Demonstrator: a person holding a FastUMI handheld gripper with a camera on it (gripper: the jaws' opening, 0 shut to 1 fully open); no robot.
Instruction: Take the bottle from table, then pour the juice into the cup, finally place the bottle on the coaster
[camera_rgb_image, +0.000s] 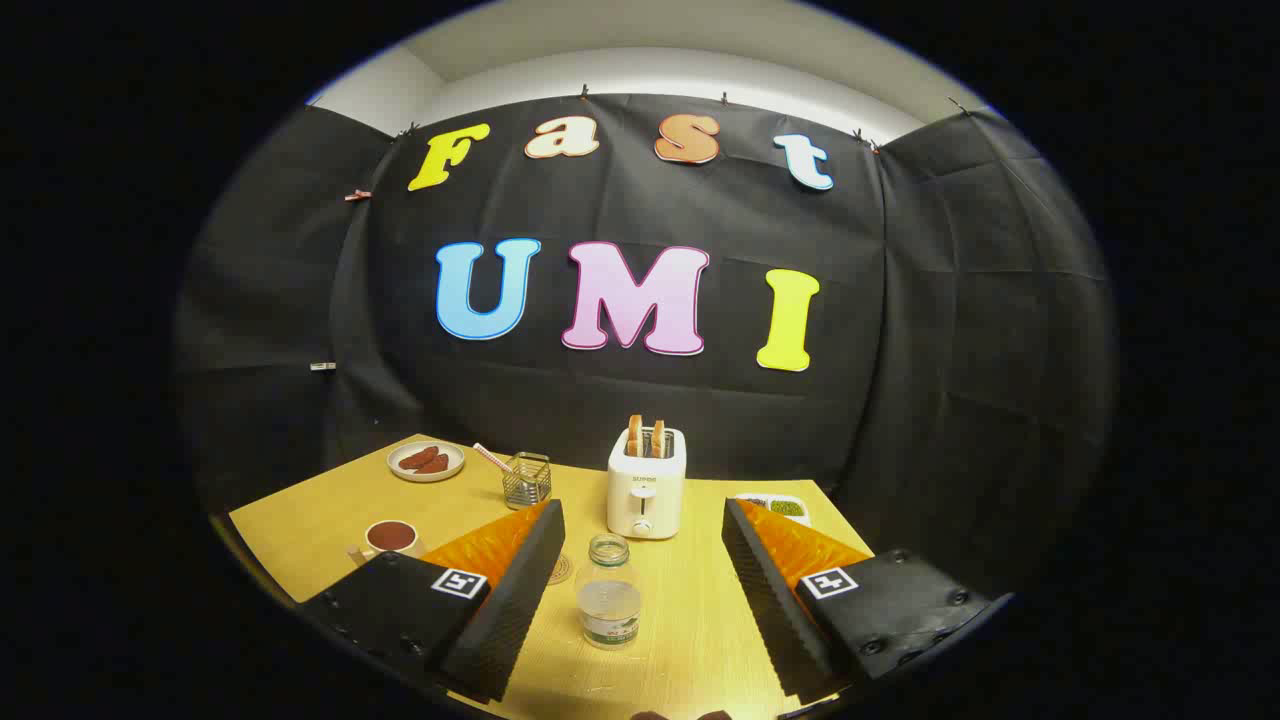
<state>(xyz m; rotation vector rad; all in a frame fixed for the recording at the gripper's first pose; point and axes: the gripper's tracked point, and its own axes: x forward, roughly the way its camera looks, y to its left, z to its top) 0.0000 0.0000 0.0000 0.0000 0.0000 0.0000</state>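
— Tongs (637, 575) first: we have them spread wide, holding nothing, with the bottle (609, 592) standing upright on the counter (690, 620) between the two fingers, nearer the left finger (520, 590) than the right finger (765, 590).

— So we are at the very start, by our reckoning. Where do we see trouble?

— The bottle sits off-centre in the gap. If we close as we stand, the left finger meets it first and may shove it sideways or tip it. It has no cap on, so a tip means a spill.

— And it looks clear and smooth, with only a little liquid low down. We judge it light, easy to knock over and easy to let slip if we grip too high near the neck.

— Agreed. Then the cup (390, 540): it stands off to the left, partly behind the left finger, and it seems to hold something dark already. We risk clipping it on the way over, or overfilling it.

— The coaster (560, 569) worries us too. We see just a sliver of it beside the left finger's tip, close to the bottle. We could drag it along when we close in.

— And the toaster (646, 485) stands just beyond the bottle; pushing too far forward would bump it.

— So we centre first, then close low on the body.
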